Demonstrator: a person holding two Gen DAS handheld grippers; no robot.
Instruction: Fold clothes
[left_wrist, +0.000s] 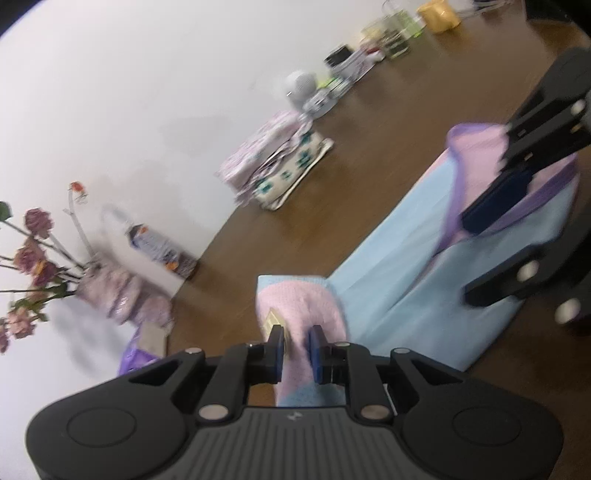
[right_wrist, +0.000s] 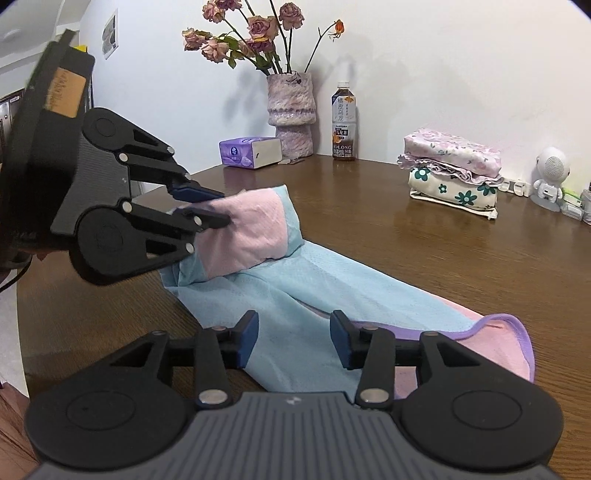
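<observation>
two colours make up most of your garment (right_wrist: 295, 295): pale blue mesh with pink panels, plus a purple trim (right_wrist: 517, 332) along the pink edge at the near right. it lies on the brown wooden table (right_wrist: 443, 240), its long axis running from the near right, under your right gripper, toward the far left, where one end is lifted off the table and curled back over the blue part.

your left gripper (right_wrist: 207, 206) is pinching that raised pink end, fingers pressed together on the cloth. your right gripper (right_wrist: 293, 338) is spread wide, hovering low over the near blue part with nothing between its fingers; i cannot tell if the pads touch the fabric.

well apart from the garment, along the far wall, stand a vase of dried roses (right_wrist: 291, 107), a tea bottle (right_wrist: 344, 122), a purple tissue box (right_wrist: 249, 151) and a stack of folded floral fabrics (right_wrist: 452, 170).
</observation>
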